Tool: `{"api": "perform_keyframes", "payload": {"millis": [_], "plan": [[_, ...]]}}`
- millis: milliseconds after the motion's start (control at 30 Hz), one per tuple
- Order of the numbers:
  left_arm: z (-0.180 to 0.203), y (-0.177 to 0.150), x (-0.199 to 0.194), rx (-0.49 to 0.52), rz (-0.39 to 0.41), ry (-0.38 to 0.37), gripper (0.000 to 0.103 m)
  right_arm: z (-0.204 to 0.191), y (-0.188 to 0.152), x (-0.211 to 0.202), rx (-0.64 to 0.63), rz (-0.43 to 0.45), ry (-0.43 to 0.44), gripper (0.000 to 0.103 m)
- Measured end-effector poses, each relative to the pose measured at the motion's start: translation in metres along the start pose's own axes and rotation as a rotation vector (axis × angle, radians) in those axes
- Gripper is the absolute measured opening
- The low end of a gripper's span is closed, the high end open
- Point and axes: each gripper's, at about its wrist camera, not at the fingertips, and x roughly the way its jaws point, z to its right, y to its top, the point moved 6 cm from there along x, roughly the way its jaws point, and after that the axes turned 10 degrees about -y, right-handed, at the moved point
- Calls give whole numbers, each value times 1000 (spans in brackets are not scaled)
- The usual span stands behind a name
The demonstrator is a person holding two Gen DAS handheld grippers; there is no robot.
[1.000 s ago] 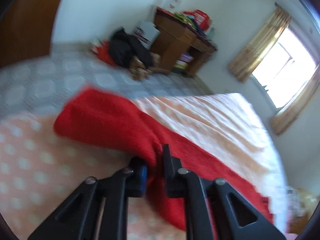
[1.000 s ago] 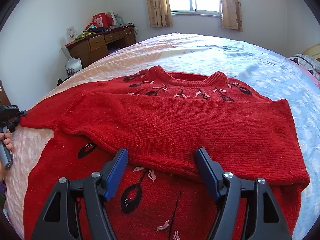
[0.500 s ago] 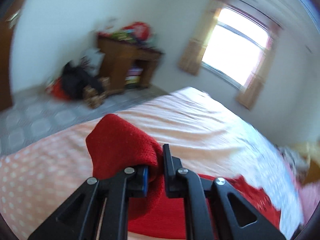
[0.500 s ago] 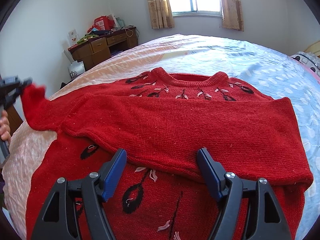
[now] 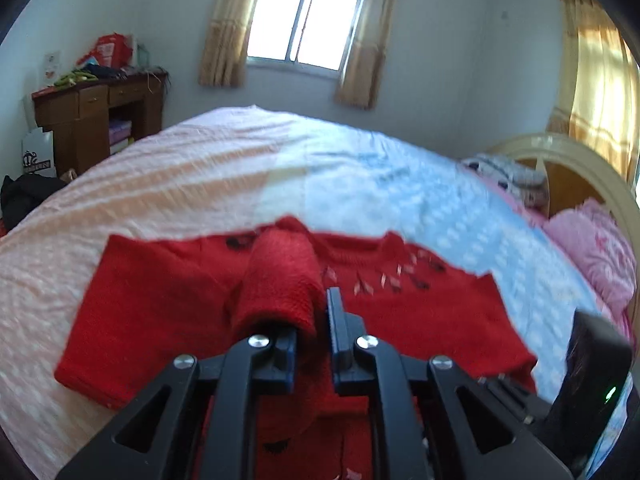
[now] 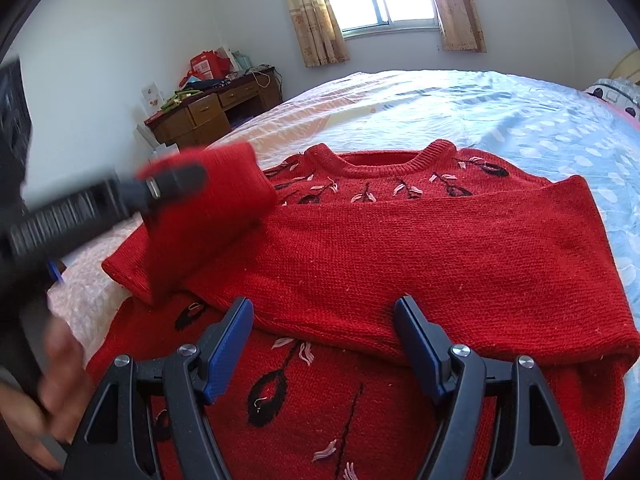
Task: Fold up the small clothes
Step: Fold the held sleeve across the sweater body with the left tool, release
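The left gripper (image 5: 316, 320) is clamped on the cuff of the sweater's sleeve (image 5: 282, 280), which it holds lifted above the sweater (image 6: 420, 248) spread flat on the bed (image 5: 200, 176). The right gripper (image 6: 324, 332) hangs over the lower front of the sweater with its fingers wide apart and nothing between them.

The other sleeve (image 6: 460, 260) lies folded straight across the chest, below the neckline and its row of stitched leaves. Beyond the bed stand a wooden desk (image 5: 92, 116) piled with oddments, a curtained window (image 5: 308, 24), and pink bedding (image 5: 600, 248) by the headboard (image 5: 576, 168).

In the right wrist view the left gripper's body (image 6: 72, 216) cuts across the lifted sleeve and hides the sweater's shoulder behind it. That gripper is smeared with blur, and the hand (image 6: 56, 392) holding it at the lower left is hardly more than a pale shape, probably wrapped round the handle. In the left wrist view the raised sleeve covers part of the collar, and the hem runs out of the bottom of the picture.
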Motion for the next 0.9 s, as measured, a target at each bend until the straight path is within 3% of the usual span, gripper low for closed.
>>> {"api": "perform_keyframes", "payload": {"millis": [67,200,300,500,633,733,767,800,900], "plan": [[-6,-7,-4,1,-12,27,26,1,0,0,8,1,10,74],[-16,-17,-17,-10,8,65,61,1,0,-1,17,2,18,74],[-23,-24,-15,-32,5,67,69,2,0,0,12,0,12,74],[-26,-39,-2,-34,-32,84,71,2,8,-8,-60,-39,-35,74],[-33,-42,0,-75,-35,74,81,53,29,-37,-11,42,-145,74],[-35,-45,0,-98,-33,49,85,125,41,-46,106,31,-257,74],[-34,-45,-1,-98,-33,39,91,148,41,-46,159,15,-280,74],[-32,-47,0,-95,-35,30,97,173,38,-43,230,-17,-284,74],[-26,-50,2,-64,-48,29,103,211,25,-32,402,-116,-194,74]]}}
